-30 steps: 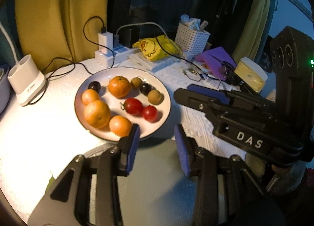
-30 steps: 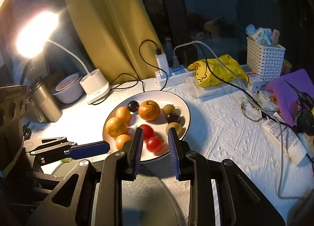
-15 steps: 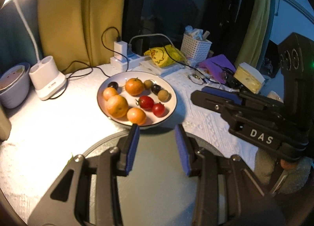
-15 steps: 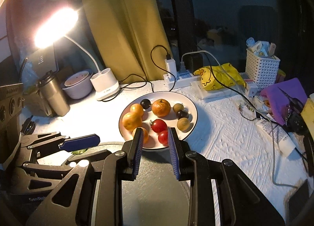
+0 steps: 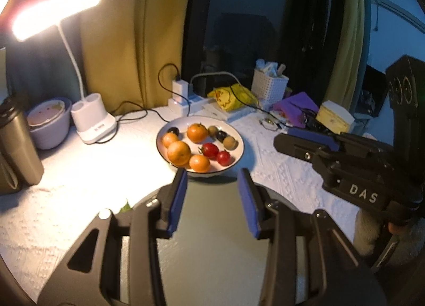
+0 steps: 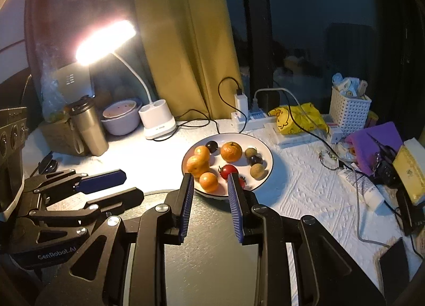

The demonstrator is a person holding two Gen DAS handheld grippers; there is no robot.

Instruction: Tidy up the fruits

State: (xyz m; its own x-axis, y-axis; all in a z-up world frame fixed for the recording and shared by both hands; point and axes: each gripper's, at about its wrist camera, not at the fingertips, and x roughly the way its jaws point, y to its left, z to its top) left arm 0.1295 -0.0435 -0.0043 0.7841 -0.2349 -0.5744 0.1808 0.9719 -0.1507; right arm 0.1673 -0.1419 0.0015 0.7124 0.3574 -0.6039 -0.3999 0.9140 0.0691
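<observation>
On the desk [image 6: 305,186], a white plate [image 6: 267,170] holds oranges, tomatoes and small fruits; left gripper [image 5: 213,197] and right gripper [image 6: 209,199] hover short of it, fingers apart, empty.

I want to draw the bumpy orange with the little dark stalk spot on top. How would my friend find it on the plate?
Find the white plate in front of the lit desk lamp. The orange lies at the plate's back, between a dark round fruit and a small tan one. It sits alone; the other three oranges cluster on the left.
</observation>
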